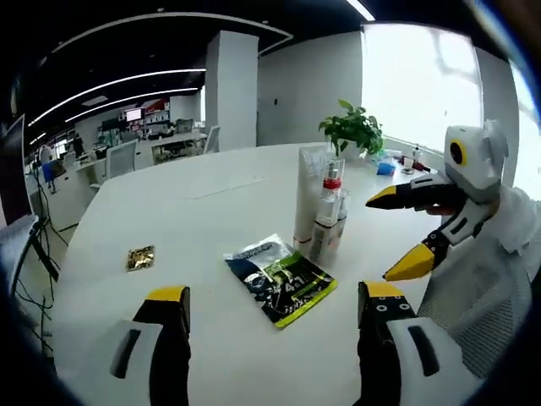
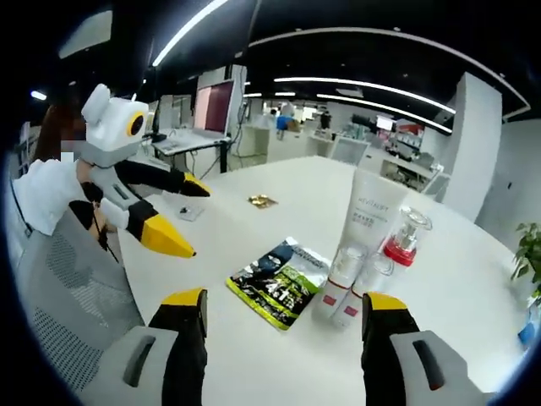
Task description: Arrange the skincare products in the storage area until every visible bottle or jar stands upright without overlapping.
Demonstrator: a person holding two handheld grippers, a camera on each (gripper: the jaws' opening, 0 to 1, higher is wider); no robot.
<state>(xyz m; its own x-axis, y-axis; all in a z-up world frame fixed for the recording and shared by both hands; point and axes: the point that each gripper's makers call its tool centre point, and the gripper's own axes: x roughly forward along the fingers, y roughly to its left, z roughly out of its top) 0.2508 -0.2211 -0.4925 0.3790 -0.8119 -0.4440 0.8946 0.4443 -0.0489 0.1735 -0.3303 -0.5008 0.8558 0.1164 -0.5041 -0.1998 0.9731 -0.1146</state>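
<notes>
A tall white tube [image 1: 309, 194] [image 2: 370, 211] stands upright on the white table [image 1: 194, 203] [image 2: 279, 372]. Tight against it stand a clear bottle with a red collar [image 1: 330, 211] [image 2: 404, 237] and two small red-labelled bottles [image 2: 338, 286]. A dark green and blue sachet [image 1: 281, 279] [image 2: 279, 283] lies flat beside them. My left gripper [image 1: 275, 292] [image 2: 182, 211] is open, short of the sachet. Held above the table beside the bottles, my right gripper [image 2: 286, 298] [image 1: 397, 230] is open with nothing between its jaws.
A small gold packet [image 1: 140, 257] [image 2: 262, 201] lies apart on the table. A potted plant [image 1: 353, 128] and small items [image 1: 387, 166] sit at the far edge. A person's white mesh sleeve [image 2: 68, 254] [image 1: 482, 288] is behind the grippers. Office desks and chairs [image 1: 118, 156] stand beyond.
</notes>
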